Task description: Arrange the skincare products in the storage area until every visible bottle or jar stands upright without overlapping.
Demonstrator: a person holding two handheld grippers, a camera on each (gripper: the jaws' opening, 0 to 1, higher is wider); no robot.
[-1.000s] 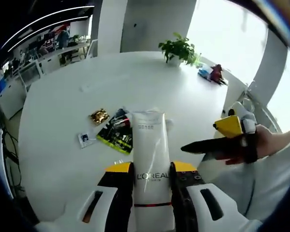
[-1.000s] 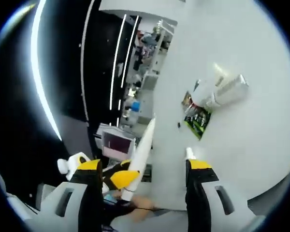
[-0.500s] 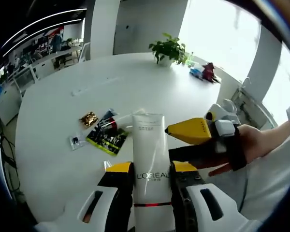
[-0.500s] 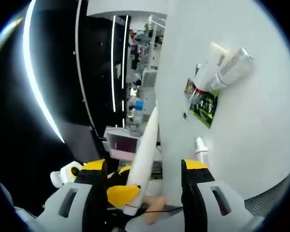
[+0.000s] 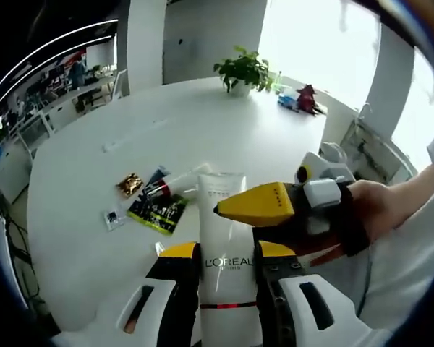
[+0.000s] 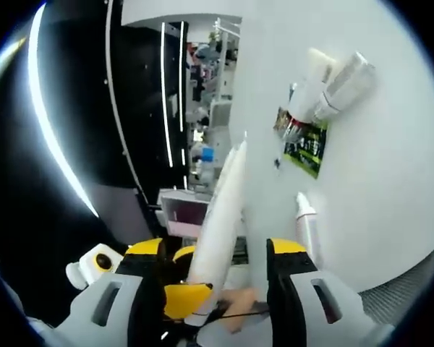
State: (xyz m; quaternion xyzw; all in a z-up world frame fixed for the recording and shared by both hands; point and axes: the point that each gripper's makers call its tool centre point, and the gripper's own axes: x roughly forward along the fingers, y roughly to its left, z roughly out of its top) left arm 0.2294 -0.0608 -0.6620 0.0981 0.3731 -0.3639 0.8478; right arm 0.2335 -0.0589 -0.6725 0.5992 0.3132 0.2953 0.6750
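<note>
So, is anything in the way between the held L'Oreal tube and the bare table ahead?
Yes: the right gripper crosses over the L'Oreal tube held in the left gripper, between it and the table.

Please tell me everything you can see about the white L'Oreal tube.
The white L'Oreal tube is a smooth, plastic-looking squeeze tube with grey lettering and a thin red line low down. The left tool clamps it between its yellow-tipped jaws, flat crimped end pointing away, above the white table. The right tool overlaps its upper right; contact is unclear.
</note>
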